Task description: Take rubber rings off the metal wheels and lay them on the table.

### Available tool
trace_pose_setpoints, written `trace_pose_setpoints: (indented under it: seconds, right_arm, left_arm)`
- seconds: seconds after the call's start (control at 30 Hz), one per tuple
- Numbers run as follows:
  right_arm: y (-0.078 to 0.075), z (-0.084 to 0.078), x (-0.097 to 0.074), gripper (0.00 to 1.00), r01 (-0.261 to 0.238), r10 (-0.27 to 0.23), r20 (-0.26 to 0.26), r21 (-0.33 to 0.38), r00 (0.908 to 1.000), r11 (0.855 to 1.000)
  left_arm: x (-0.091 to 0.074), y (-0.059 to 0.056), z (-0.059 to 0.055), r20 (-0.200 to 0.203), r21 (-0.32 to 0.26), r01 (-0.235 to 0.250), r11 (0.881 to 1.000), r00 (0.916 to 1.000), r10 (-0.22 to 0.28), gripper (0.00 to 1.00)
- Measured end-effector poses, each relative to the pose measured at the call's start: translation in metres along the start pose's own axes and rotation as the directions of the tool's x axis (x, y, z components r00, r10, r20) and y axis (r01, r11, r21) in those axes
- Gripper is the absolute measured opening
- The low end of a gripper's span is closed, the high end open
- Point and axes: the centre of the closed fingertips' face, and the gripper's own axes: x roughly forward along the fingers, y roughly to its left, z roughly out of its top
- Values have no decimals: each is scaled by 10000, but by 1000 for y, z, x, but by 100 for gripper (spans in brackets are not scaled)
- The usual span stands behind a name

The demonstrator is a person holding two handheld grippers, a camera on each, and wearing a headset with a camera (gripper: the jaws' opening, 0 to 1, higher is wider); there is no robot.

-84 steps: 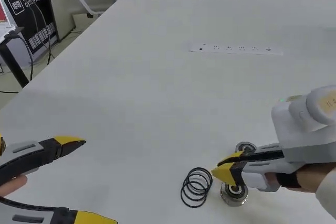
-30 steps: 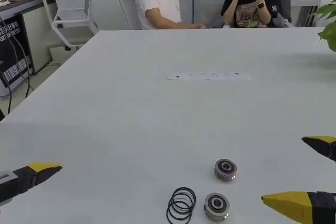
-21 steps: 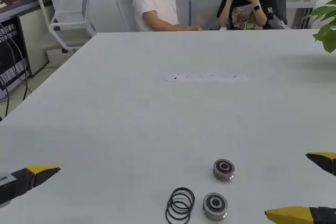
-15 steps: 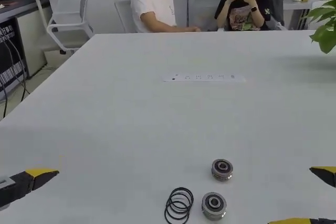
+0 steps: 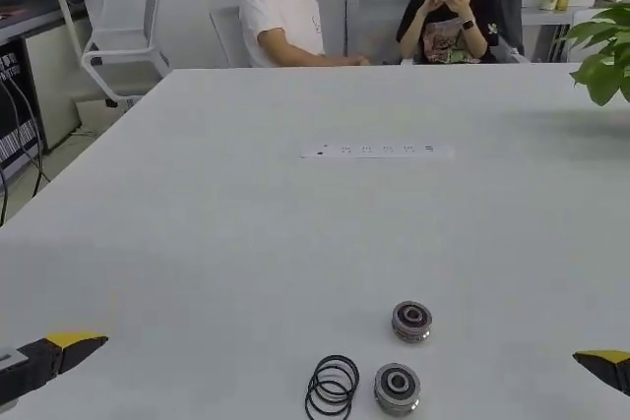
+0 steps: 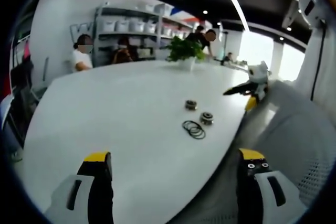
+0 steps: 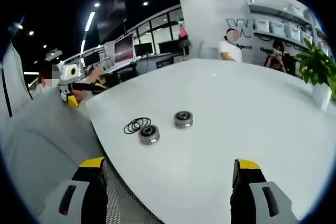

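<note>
A wide white table (image 5: 246, 233) takes up most of the head view. Low in the frame, a little right of centre, a loose pile of thin black rubber rings (image 5: 332, 387) lies flat on the tabletop, the loops overlapping. Just right of the pile sits a round silver metal wheel (image 5: 397, 389) with a dark hub. It is so close that I cannot tell whether wheel and rings touch. A second wheel (image 5: 411, 321) of the same kind sits slightly higher and to the right, apart from the first.

The left gripper (image 6: 174, 155) has its black, yellow-tipped jaws spread wide and holds nothing. In its own view the jaws rise from the bottom edge, and the rings and both wheels lie at the centre of the picture, well apart from them. The right gripper (image 7: 169, 163) is likewise spread wide and empty, with the same rings and wheels above and between its jaws. In the head view one yellow tip pokes in at each bottom corner.

Farther up the frame a flat white power strip (image 5: 374, 151) lies mid-table. Two seated people are at the far edge (top centre), a leafy green plant (image 5: 600, 61) is at upper right, and a white chair (image 5: 113, 22) is at upper left.
</note>
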Motion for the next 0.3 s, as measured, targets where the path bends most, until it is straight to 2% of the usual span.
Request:
trace_pose_setpoints:
  seconds: [0.1,0.3]
  right_arm:
    - [-2,0,-1,99,98,-98,-35,96,9999,9999]
    - [-2,-3,-1,99,143,-142,-209,74,9997,9999]
  left_arm:
    - [1,-1,-4,-148,-268,20,9996,9999,-24,100]
    - [0,1,-1,8,-371,-147,9992,9999,147,100]
